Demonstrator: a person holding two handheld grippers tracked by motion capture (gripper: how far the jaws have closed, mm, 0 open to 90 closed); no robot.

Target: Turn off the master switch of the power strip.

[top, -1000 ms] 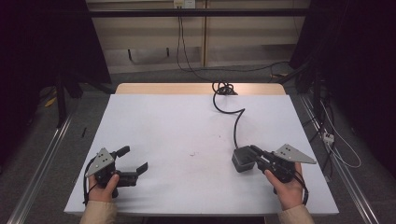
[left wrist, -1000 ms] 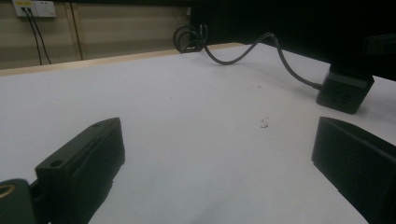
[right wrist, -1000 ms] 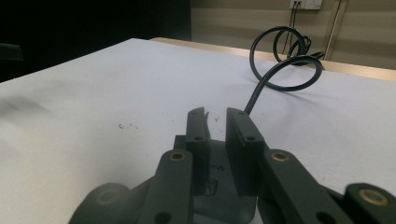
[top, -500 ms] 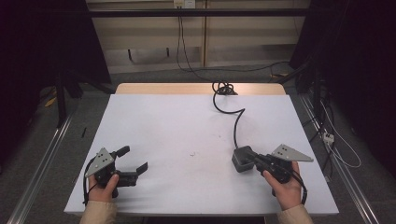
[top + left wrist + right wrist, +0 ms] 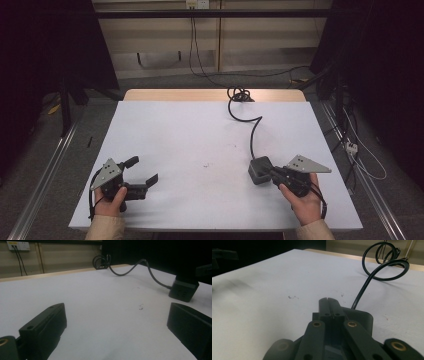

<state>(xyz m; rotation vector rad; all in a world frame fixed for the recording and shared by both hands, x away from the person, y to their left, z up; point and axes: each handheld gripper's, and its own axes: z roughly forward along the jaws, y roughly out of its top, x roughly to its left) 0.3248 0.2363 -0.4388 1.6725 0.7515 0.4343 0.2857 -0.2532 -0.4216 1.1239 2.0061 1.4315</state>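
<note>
From above, your left tongs (image 5: pixel 144 172) rest near the front left corner of the white table (image 5: pixel 190 135), spread wide with nothing between them. Your right tongs (image 5: pixel 272 171) lie near the front right, tips against the black power adapter (image 5: pixel 260 169); its black cable (image 5: pixel 252 130) snakes away to a coil at the table's far edge.

Along your left tongs (image 5: pixel 115 327), the two black jaws stand far apart over bare table, and the adapter (image 5: pixel 183 288) sits well beyond them at right, its cable (image 5: pixel 130 268) curving back towards the coil.

Along your right tongs (image 5: pixel 329 302), the jaws are pressed together, tips meeting in a thin slit, gripping nothing. They lie over the adapter (image 5: pixel 362 315), which sits just beneath and behind the tips on the table, and the cable (image 5: pixel 364 287) rises from it into a loop.
</note>
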